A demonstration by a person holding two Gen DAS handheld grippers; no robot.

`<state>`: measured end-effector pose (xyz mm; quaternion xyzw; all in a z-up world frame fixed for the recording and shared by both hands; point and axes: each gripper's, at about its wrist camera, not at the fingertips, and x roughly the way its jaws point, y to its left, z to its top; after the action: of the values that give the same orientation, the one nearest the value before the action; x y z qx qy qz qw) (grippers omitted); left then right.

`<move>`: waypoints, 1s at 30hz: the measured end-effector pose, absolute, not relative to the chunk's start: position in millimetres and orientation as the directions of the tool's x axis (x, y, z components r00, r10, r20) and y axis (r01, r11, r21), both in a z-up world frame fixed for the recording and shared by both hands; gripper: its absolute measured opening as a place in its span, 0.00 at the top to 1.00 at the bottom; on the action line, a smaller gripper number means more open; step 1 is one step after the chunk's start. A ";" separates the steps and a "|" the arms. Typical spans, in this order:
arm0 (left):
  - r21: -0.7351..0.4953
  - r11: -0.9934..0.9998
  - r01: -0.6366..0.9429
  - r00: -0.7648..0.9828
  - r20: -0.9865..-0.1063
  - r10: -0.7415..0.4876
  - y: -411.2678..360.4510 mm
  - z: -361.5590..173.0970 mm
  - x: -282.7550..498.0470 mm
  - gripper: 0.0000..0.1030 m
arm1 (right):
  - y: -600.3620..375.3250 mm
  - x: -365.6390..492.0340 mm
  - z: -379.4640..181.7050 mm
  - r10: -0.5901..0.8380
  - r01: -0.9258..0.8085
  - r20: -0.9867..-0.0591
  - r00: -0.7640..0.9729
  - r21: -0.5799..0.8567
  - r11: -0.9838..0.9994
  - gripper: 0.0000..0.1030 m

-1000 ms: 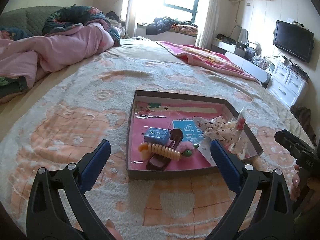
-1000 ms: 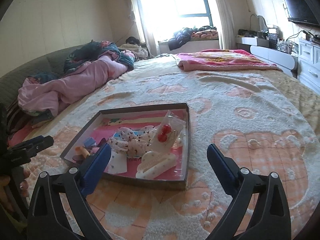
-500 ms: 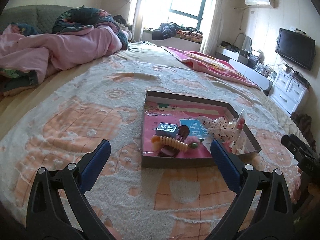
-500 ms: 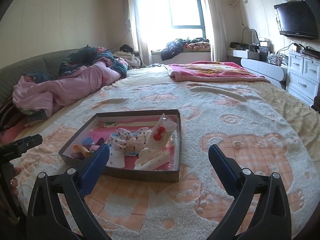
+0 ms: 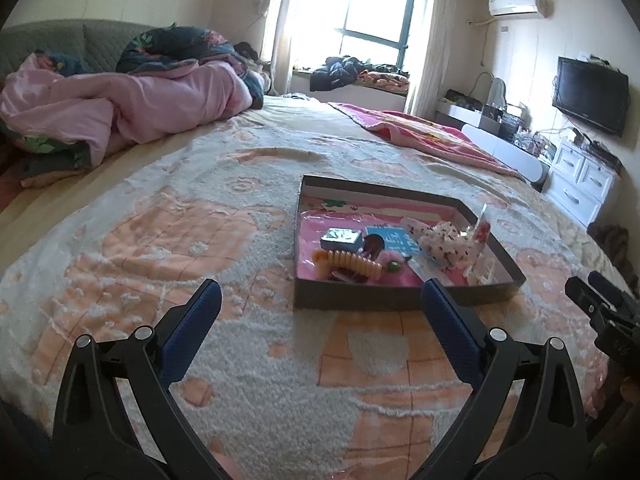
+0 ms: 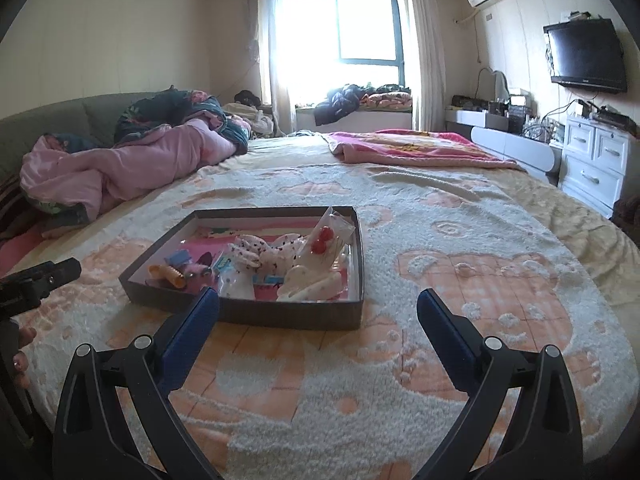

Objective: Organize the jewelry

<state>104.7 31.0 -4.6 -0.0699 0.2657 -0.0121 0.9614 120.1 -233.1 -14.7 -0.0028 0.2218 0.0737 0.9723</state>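
Grey tray (image 5: 404,303) farther off than before, both grippers' jaws spread, empty.

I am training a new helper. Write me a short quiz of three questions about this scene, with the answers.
1. True or false: both the left gripper and the right gripper are open and empty.
2. What does the tray rest on?
A. a desk
B. the bed
C. the floor
3. Fill in: the clear packet holds two ____ round pieces.

Key: 1 true; 2 B; 3 red.
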 end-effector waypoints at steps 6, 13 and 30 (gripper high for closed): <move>-0.107 0.994 0.021 0.869 -0.489 -0.071 11.8 -13.4 91.3 0.11 | -228.7 102.5 -27.0 0.110 -0.111 -0.435 0.894 0.023 0.993 0.06; -0.101 0.994 0.042 0.882 -0.464 -0.084 2.7 -15.1 82.7 0.11 | -230.3 88.6 -35.5 0.072 -0.065 -0.430 0.900 0.031 0.997 0.06; -0.089 0.995 0.045 0.871 -0.485 -0.082 -3.8 -23.6 82.6 0.11 | -216.6 79.8 -41.5 0.098 -0.109 -0.400 0.911 -0.006 0.994 0.06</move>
<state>82.6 -3.8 -23.6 -0.0374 0.2520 -0.0328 0.9664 79.8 -216.6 -41.5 -0.0140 0.2039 0.0528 0.9775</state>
